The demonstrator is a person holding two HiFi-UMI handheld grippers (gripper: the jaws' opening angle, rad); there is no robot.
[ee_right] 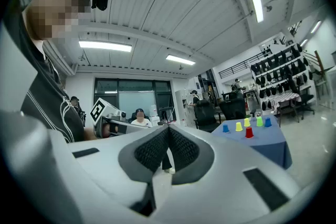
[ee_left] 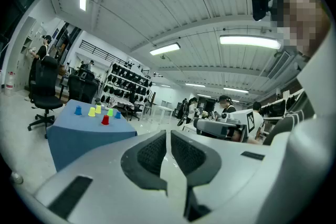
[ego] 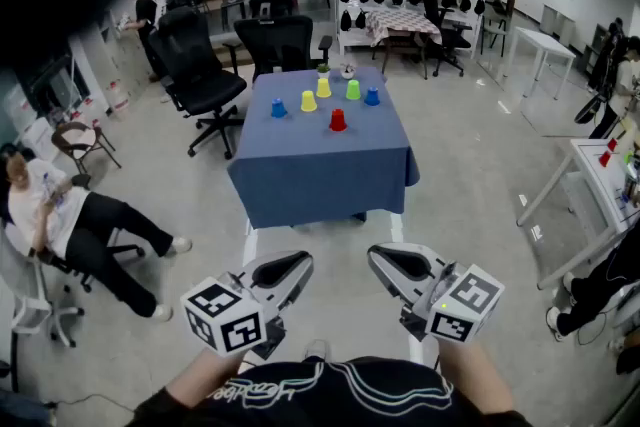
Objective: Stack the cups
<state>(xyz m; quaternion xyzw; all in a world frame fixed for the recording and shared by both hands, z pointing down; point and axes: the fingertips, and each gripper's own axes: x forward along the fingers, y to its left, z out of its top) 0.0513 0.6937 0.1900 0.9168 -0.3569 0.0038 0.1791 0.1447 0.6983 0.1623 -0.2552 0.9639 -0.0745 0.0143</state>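
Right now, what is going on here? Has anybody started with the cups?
A person holds a two-jaw gripper in each hand and stands some way back from the blue-covered table. The left gripper and the right gripper are both shut and empty. Six cups stand apart on the table: a red cup, a green cup, two blue and two yellow. Nothing is stacked yet.
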